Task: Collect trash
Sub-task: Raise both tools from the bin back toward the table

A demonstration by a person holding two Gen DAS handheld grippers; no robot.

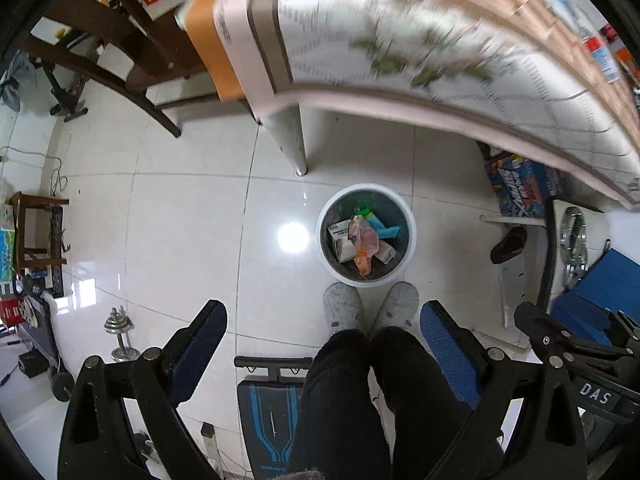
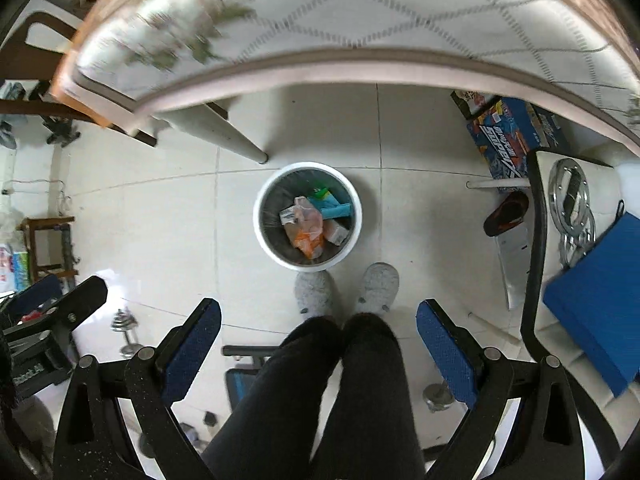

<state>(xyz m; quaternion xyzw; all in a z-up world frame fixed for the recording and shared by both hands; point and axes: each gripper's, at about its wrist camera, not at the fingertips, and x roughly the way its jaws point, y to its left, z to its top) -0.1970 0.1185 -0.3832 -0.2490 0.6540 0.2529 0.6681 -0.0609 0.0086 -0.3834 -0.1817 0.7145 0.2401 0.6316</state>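
Observation:
A white round trash bin (image 1: 408, 258) (image 2: 262, 236) stands on the tiled floor beside the table leg. Inside it lie an orange plastic bag (image 1: 363, 242) (image 2: 307, 227), small cartons and teal wrappers. My left gripper (image 1: 324, 338) is open and empty, held high above the floor over the person's legs. My right gripper (image 2: 318, 336) is open and empty too, at about the same height. The right gripper shows at the right edge of the left wrist view (image 1: 576, 340).
A table with a patterned cloth (image 1: 440, 48) (image 2: 360, 20) overhangs the bin. Grey slippers (image 1: 342, 306) (image 2: 380, 282) stand just before it. Boxes (image 2: 508, 136), a sandal (image 2: 506, 212), weight plates (image 2: 570, 196), a dumbbell (image 1: 118, 332) and a bench (image 1: 272, 408) lie around.

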